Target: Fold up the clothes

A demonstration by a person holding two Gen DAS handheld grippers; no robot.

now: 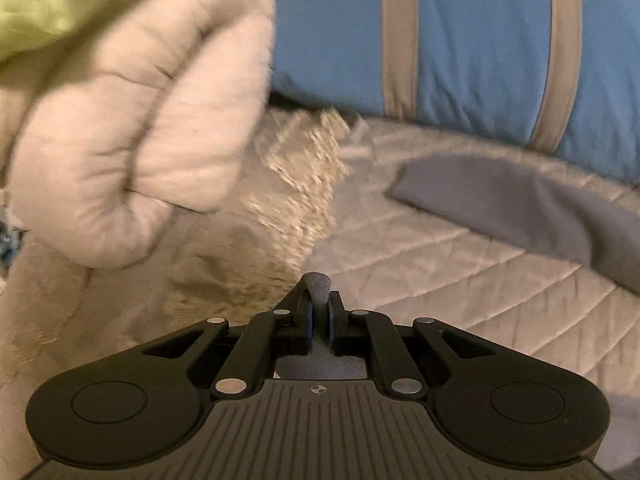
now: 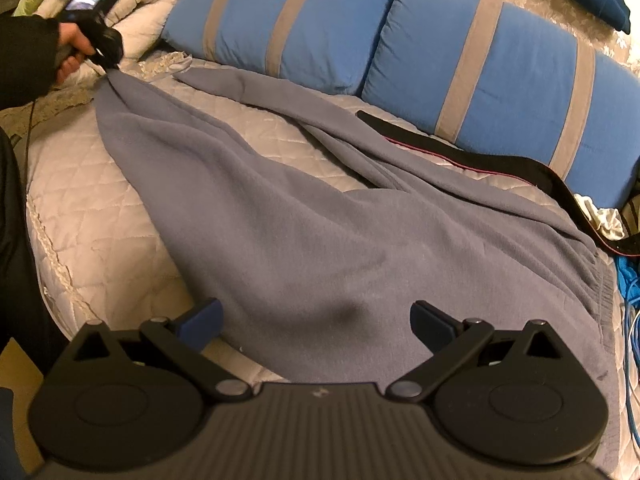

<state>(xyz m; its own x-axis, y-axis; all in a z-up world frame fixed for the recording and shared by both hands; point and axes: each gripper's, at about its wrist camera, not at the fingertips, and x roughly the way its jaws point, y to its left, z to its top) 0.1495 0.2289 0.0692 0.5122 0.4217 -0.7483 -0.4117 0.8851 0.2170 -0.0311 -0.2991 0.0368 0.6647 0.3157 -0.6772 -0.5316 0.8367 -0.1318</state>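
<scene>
The left gripper (image 2: 107,65) pinches a corner of the soft grey fleece blanket (image 2: 280,216) at the quilted bed's (image 2: 80,216) far-left edge; the right gripper (image 2: 316,322) gapes empty above the blanket's near end.

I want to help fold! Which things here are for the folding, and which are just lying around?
For the folding:
- grey blanket
- left gripper, pinching a bit of the blanket
- right gripper, open above the blanket

Just lying about:
- blue pillows
- white quilt
- green cloth
- black strap
- blue cable
</scene>
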